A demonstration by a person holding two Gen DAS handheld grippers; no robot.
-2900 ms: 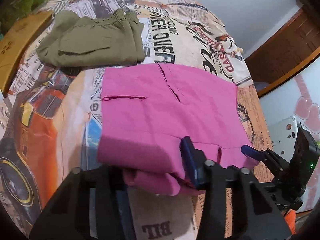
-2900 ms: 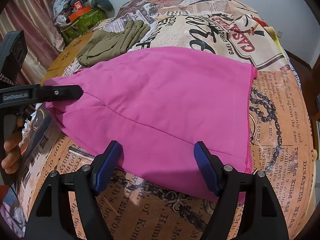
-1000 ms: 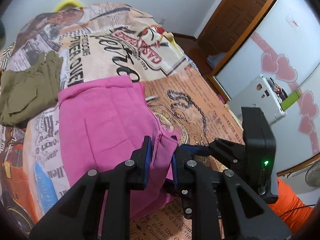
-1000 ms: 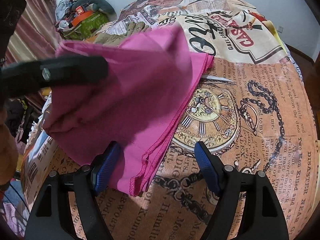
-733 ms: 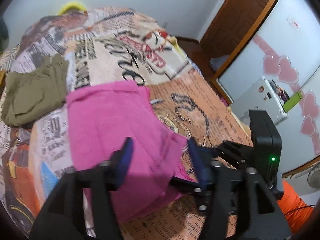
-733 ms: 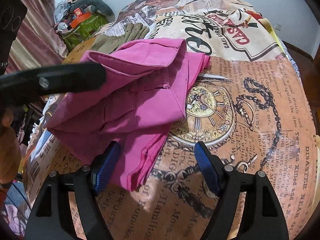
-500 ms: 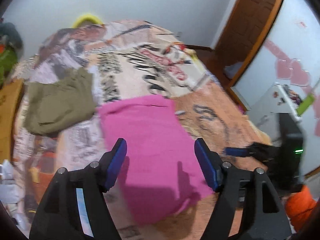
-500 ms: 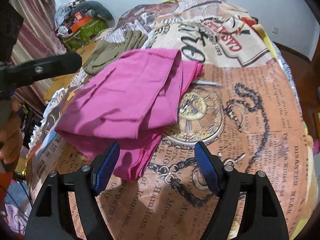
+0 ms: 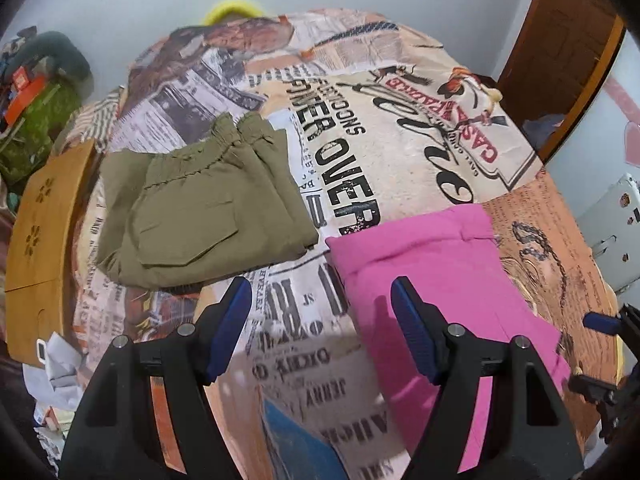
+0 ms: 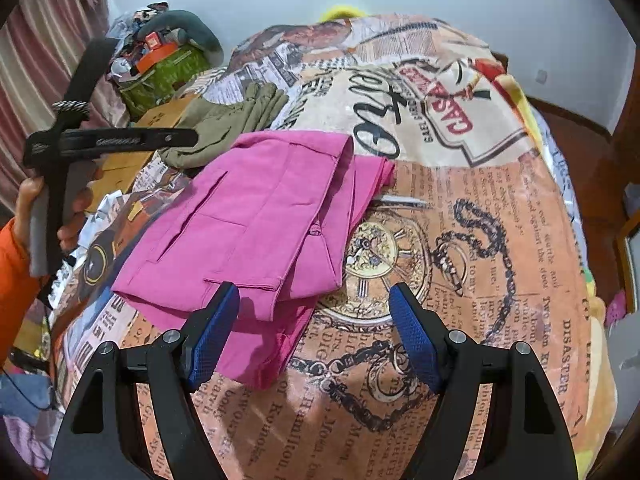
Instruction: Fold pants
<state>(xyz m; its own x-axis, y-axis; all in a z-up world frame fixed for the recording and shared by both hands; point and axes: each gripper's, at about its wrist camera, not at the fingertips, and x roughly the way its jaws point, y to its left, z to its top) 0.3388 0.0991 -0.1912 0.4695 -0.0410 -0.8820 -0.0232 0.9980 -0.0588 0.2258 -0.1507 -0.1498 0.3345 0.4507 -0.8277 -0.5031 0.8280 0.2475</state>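
The pink pants [image 10: 256, 232] lie folded into a narrow stack on the printed bedspread; they also show in the left wrist view [image 9: 440, 280] at right. My left gripper [image 9: 322, 326] is open and empty, raised above the bed between the pink pants and the olive pants. It appears in the right wrist view [image 10: 120, 138] at far left. My right gripper [image 10: 314, 330] is open and empty, hovering over the near end of the pink stack. Its tip shows in the left wrist view [image 9: 600, 322] at far right.
Folded olive-green pants [image 9: 200, 208] lie on the bed to the left of the pink ones. A wooden board [image 9: 40, 232] sits at the bed's left edge, with clutter and a green bag [image 10: 168, 68] beyond. A wooden door [image 9: 560, 52] stands at right.
My left gripper carried the pink fabric over, let it go and opened, then lifted and swung left toward the olive pants. The pink pants now lie folded narrower. My right gripper stayed open.
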